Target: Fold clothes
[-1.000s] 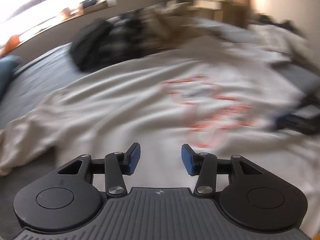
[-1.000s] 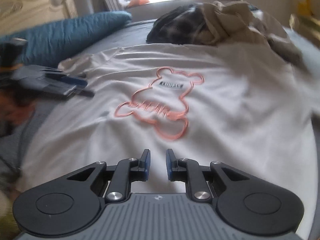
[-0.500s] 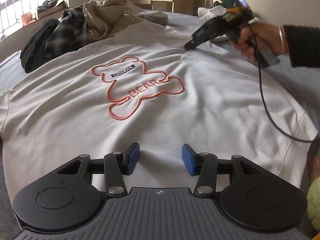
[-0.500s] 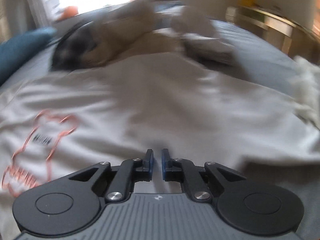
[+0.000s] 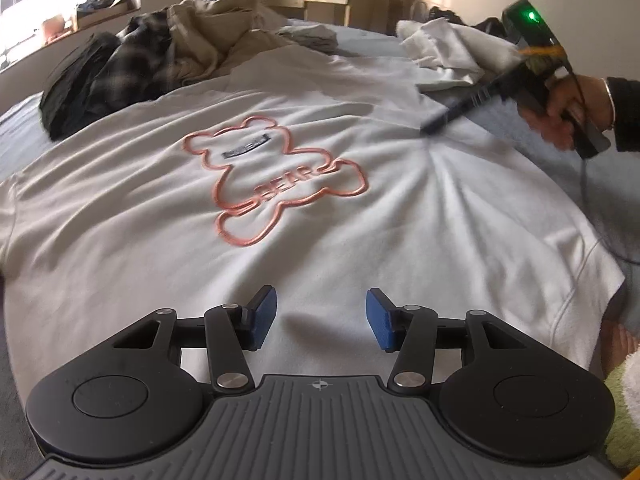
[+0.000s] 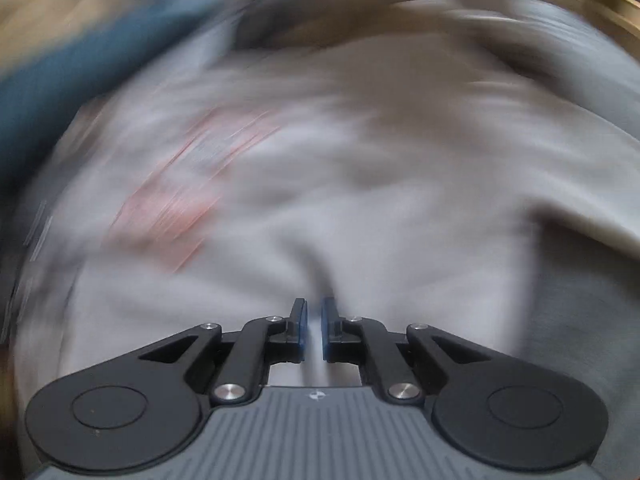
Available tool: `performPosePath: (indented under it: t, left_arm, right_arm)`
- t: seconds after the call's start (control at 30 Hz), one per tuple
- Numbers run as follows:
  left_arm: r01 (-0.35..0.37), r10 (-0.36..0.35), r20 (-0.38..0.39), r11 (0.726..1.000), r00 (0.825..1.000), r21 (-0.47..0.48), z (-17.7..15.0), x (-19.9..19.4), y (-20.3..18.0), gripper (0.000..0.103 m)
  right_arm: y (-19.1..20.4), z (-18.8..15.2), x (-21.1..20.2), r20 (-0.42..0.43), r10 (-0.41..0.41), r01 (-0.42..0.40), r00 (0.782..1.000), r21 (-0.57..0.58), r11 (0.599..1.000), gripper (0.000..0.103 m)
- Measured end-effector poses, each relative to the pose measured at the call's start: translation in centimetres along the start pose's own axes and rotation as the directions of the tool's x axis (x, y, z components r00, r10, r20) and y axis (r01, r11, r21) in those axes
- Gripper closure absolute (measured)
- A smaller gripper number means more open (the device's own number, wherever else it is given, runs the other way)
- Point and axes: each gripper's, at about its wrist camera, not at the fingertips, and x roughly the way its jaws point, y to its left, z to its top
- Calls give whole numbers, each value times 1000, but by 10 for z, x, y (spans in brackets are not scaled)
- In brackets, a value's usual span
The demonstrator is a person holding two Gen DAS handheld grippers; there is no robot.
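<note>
- Lies flat over the bed [image 5: 20, 128], filling the middle of the left wrist view: the white shirt [image 5: 360, 248], with the pink bear print [image 5: 276, 180] facing up.
- Now shows the right gripper [image 5: 429, 127] at the upper right of that view, tip down on the shirt and further out toward the right than half a second ago.
- Most likely pinches cloth there, with creases fanning out from the tip in the left wrist view.
- Seems to hold a thin fold between the nearly closed pads [image 6: 300, 320] in the right wrist view, though too blurred to be sure.
- Has squeezed down over the last second from a clear gap to a thin slit.
- Holds the left gripper [image 5: 320, 316] low at the bottom of the frame, jaws wide apart, gripping nothing, with the shirt just below.
- Gives a sharp left view now, not smeared like a second ago.
- Looks like the start of the first fold, with the right side caught and ready to be pulled over.
- Still needs a grip on the left side.
- Leaves the pile of clothes [image 5: 160, 64] at the upper left alone.
</note>
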Motion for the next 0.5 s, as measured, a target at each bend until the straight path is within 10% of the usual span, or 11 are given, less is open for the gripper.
performPosePath:
  t: [0.07,0.17,0.33,0.5]
  left_arm:
    - [-5,5,-20,1000,1000,0,-4,-6,1,53]
    - [-11,12,-53,1000,999,6,-11,-13,0,52]
    - [-8,11,-110,1000,994,24,-23,-14,-6,51]
    - [-6,8,-104,1000,995,19,-29,-17,-4,51]
  right_arm:
    - [2,4,-10,48,-36,36,998,20,999,95]
    - [57,-12,-16,-23,188,-189,982,-138,972,95]
    - [162,-67,-5,-309,485,-574,818,-393,719,95]
    - [126,-61,11,-266,393,-469,880,-363,805,99]
